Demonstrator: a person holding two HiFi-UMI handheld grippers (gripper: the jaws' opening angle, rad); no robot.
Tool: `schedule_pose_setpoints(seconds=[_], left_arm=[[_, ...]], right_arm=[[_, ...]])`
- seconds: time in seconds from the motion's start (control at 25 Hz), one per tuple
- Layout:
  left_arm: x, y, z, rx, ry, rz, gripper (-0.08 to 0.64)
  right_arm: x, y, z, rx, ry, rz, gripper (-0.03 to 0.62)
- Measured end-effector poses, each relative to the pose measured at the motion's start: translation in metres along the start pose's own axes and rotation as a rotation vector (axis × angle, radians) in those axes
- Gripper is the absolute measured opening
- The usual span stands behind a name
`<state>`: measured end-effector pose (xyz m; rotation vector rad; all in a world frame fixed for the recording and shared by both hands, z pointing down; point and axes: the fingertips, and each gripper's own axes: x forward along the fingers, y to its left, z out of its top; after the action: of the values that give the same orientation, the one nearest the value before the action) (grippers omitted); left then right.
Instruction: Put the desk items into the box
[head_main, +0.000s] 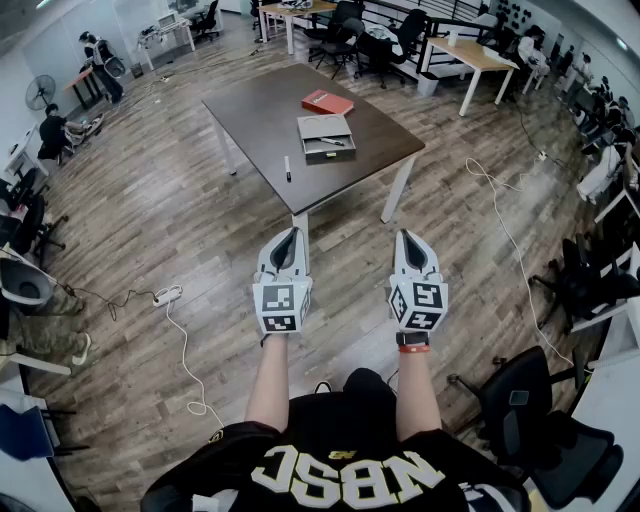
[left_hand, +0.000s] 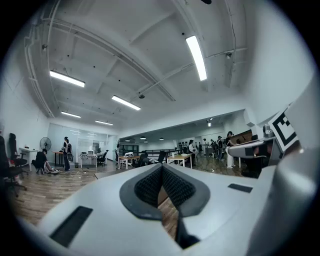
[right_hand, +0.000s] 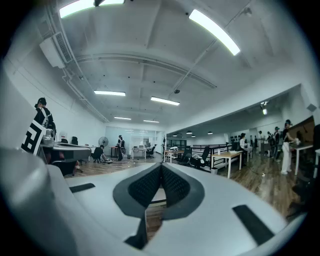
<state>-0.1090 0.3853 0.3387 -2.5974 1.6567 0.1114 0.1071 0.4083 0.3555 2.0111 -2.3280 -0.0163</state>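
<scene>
Left gripper view: white left gripper (left_hand: 161, 170) pressed fully together, nothing between its ribbed dark pads. Right gripper view: white right gripper (right_hand: 160, 169) likewise closed and empty. Both held level and side by side, well short of the dark brown rectangular table (head_main: 260, 105). On that table: open shallow grey box (head_main: 325, 137) near the middle, with a slim pen-like item already inside; flat red book (head_main: 328, 102) just behind it; black-and-white marker pen (head_main: 288, 168) near the front edge, apart from the box. Probably still the approach, with nothing picked up yet. Best done by stepping closer, spreading one pair of jaws before reaching, then pinching the marker across its barrel at mid-length.
</scene>
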Motion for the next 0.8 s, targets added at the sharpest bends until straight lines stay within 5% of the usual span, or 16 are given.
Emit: schedule_pose_setpoints(seconds=[0.32, 0.8], left_arm=[[0.037, 0.013, -0.014, -0.018, 0.021, -0.004, 0.012], [0.198, 0.025, -0.002, 0.000, 0.002, 0.059, 0.012]], right_arm=[[0.051, -0.001, -0.007, 0.016, 0.007, 0.030, 0.008], [0.214, -0.072, 0.022, 0.068, -0.050, 0.134, 0.008]])
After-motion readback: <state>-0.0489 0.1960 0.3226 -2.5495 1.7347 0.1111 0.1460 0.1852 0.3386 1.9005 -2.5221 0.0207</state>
